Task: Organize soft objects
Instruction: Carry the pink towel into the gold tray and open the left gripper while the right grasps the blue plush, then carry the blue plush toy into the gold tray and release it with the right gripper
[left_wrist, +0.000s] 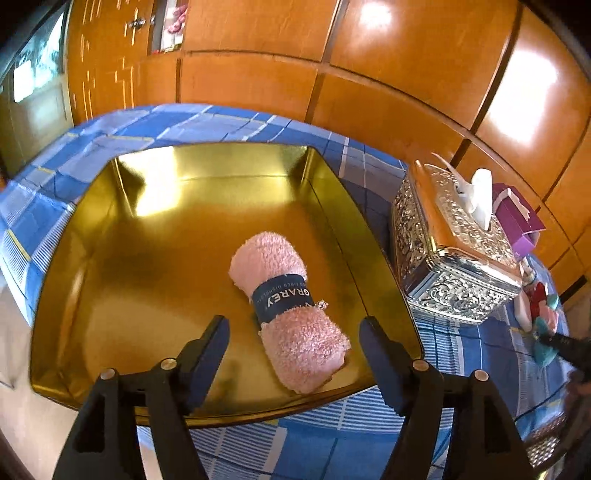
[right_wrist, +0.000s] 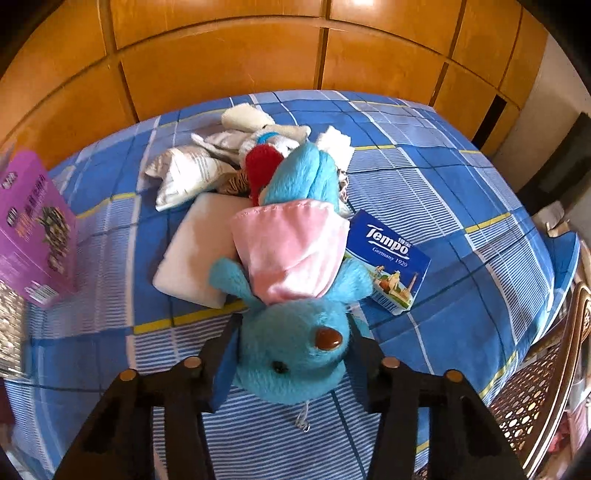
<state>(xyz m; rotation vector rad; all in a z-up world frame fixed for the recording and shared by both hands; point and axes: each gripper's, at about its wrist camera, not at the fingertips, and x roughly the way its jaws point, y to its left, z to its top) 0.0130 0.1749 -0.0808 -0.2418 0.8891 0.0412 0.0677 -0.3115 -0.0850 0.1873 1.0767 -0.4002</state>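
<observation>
A rolled pink towel (left_wrist: 291, 314) with a dark blue paper band lies inside the gold tin tray (left_wrist: 110, 229). My left gripper (left_wrist: 295, 328) is open above the tray's near edge, its fingers either side of the towel's near end, not touching it. My right gripper (right_wrist: 295, 339) is shut on the head of a blue plush toy (right_wrist: 295, 295) in a pink hooded top, which lies on the blue checked cloth (right_wrist: 461, 221). Behind it lie a white foam pad (right_wrist: 192, 258), a white plush (right_wrist: 258, 125), a red soft piece (right_wrist: 262, 162) and a silver-white pouch (right_wrist: 184, 173).
An embossed silver tissue box (left_wrist: 443, 251) stands right of the tray, with a purple box (left_wrist: 517, 218) behind it. A Tempo tissue pack (right_wrist: 391, 258) lies right of the blue plush. A purple carton (right_wrist: 33, 229) stands at left. A wicker chair (right_wrist: 546, 369) is at right. Wooden cabinets stand behind.
</observation>
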